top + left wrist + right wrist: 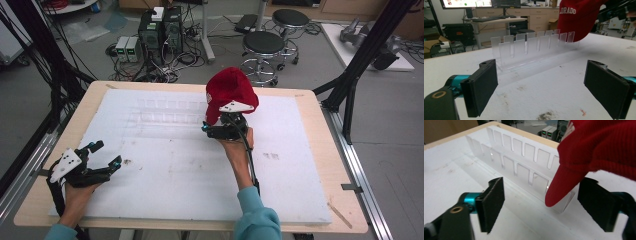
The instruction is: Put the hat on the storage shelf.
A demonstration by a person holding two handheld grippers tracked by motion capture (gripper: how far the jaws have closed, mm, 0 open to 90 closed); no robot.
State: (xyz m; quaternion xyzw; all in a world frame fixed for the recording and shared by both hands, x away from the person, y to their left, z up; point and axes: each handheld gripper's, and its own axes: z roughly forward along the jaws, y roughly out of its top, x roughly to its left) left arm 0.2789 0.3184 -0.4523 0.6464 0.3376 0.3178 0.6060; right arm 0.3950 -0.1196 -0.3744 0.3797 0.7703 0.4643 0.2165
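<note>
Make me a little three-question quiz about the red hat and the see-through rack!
1. True or false: the red cap sits at the right end of the clear slotted rack.
2. Which gripper is nearer the cap? A) left gripper B) right gripper
3. Fill in: the left gripper's jaws are ____, with nothing between them.

Key: 1 true; 2 B; 3 open.

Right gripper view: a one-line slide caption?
Open right tongs behind a red cap perched on the clear slotted rack.
</note>
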